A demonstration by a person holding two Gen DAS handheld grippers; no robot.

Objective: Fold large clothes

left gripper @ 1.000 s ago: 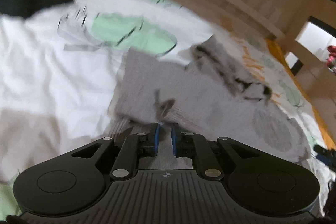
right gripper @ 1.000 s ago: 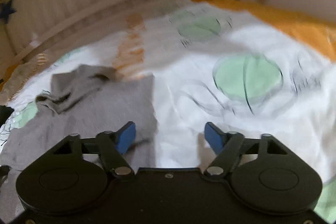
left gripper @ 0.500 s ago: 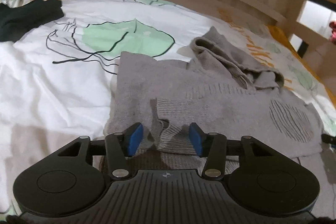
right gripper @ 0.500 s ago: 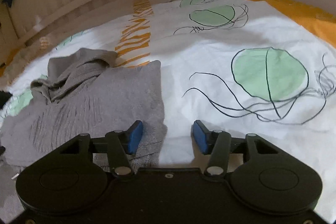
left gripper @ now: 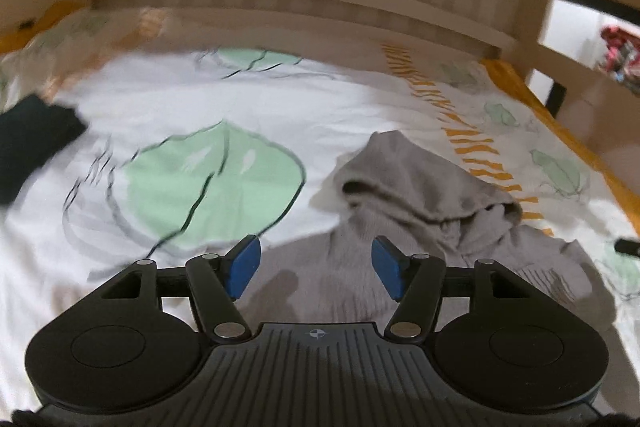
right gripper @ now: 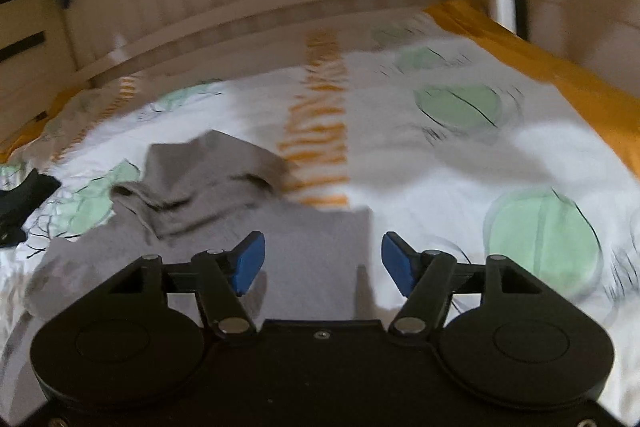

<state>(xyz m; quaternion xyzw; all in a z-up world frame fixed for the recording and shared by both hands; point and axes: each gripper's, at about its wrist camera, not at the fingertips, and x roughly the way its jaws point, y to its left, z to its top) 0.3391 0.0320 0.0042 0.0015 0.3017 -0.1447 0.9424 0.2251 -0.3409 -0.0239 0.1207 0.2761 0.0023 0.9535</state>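
A grey hooded sweater point(left gripper: 408, 227) lies folded on the white bedspread point(left gripper: 280, 99), its hood bunched at the far end. It also shows in the right wrist view point(right gripper: 304, 251). My left gripper point(left gripper: 316, 267) is open and empty, held above the sweater's left shoulder edge. My right gripper point(right gripper: 323, 263) is open and empty above the sweater's right edge. Neither gripper touches the cloth.
A dark garment point(left gripper: 28, 147) lies at the bed's left side and also shows in the right wrist view point(right gripper: 20, 207). The bedspread carries green leaf prints point(left gripper: 216, 183) and orange stripes point(right gripper: 320, 131). A slatted wooden bed rail point(left gripper: 304, 3) runs along the far side.
My left gripper let go of the sweater's folded sleeve and opened wide. Both grippers lifted and drew back from the sweater, which now lies flat.
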